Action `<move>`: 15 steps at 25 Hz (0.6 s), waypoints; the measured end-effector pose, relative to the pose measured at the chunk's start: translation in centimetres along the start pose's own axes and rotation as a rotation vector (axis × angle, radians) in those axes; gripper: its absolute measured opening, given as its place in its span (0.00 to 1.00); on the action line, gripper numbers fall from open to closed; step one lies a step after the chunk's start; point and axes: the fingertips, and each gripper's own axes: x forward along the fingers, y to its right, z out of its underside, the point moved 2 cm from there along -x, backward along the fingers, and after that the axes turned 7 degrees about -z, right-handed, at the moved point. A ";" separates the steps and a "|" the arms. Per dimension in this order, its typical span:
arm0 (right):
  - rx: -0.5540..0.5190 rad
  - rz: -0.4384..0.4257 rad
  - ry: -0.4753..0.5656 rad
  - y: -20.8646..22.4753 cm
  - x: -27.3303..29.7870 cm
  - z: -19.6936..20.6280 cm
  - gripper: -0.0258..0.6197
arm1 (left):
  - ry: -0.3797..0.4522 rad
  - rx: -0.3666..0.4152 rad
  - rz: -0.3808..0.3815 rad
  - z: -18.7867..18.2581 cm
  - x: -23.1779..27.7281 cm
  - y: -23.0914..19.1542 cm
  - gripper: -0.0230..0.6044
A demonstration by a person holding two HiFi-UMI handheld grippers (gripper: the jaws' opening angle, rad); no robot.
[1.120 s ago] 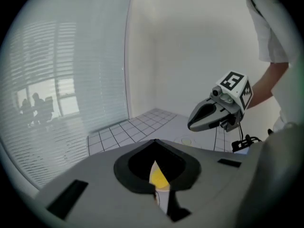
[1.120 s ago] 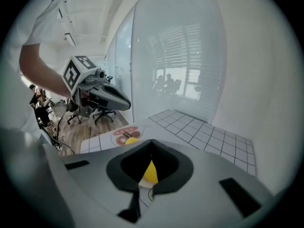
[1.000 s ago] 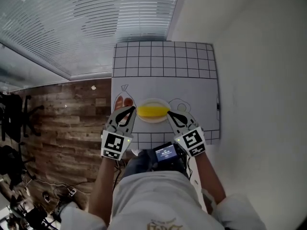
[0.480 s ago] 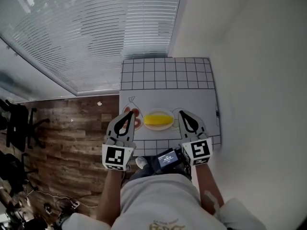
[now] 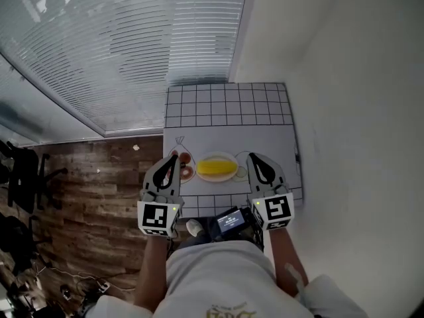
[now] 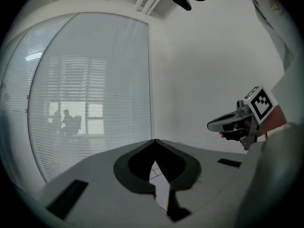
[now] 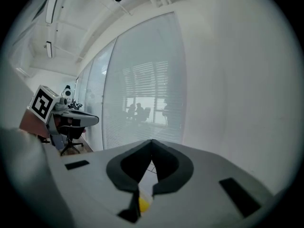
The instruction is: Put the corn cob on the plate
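Left tongs (image 5: 173, 159) and right tongs (image 5: 254, 158) are both shut tight with nothing between them, held level above the near part of the white, grid-marked table (image 5: 225, 134). Seen from overhead, they flank the pale plate (image 5: 217, 179), where the yellow corn cob (image 5: 216, 167) lies crosswise. Possibly reddish items (image 5: 184, 169) sit just left of it.

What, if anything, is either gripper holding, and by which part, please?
Nothing is held: the left gripper and right gripper are both shut and empty, while the corn cob lies on the plate.
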 end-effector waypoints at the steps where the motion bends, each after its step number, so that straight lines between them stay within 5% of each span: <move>1: -0.003 -0.001 0.001 0.1 0.0 -0.1 0.05 | -0.001 0.001 -0.001 0.0 0.0 0.0 0.05; 15: -0.006 -0.022 -0.011 0.2 0.4 0.2 0.05 | -0.004 0.008 0.027 0.1 0.9 0.6 0.05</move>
